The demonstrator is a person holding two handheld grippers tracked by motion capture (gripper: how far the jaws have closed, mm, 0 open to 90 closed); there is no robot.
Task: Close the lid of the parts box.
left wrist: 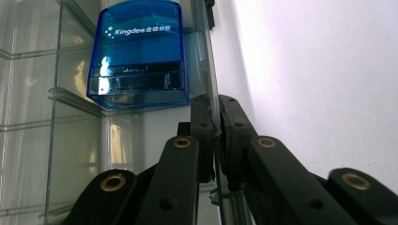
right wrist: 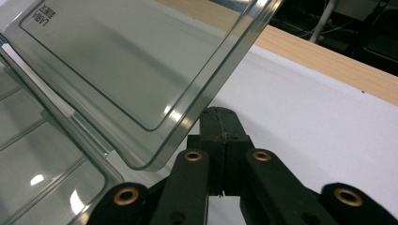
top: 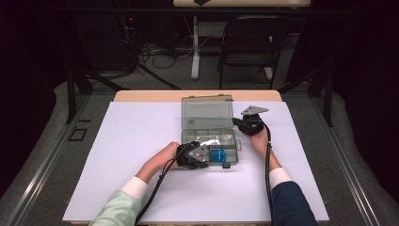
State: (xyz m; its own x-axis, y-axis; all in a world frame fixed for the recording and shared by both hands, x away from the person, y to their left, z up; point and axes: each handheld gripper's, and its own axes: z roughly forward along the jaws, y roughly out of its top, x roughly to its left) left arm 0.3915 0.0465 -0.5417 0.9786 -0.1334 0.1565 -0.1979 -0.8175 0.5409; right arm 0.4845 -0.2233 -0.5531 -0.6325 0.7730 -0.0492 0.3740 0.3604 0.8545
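Black fingers rise closest to the lens in both gripper views, jointed links with brass-coloured pivots. My left gripper (left wrist: 216, 122) has its fingers pinched narrow on the thin front wall of a clear plastic organiser box (top: 234, 159); the wall's edge runs up between the pads, so I judge this grip is there to pin the light box against the desk while the other hand works. Just beyond those fingers, inside the box's near corner compartment, sits a translucent blue stamp (left wrist: 137, 54), a glossy rounded block with white lettering on its top and a darker band lower down; from above the stamp shows as a blue patch in the near right corner beside my left gripper. My right gripper (right wrist: 220, 126) rests at the box's right side, fingers pressed fully together with nothing between them, their tips just under the edge of the raised lid (right wrist: 141, 70). That lid is smoky clear plastic with a rounded corner and a small label, standing tilted open on its rear hinge, and I judge the closed tips sit there to nudge it. Smooth white sheeting covers the desk (top: 141, 141), with pale wood along its far edge.
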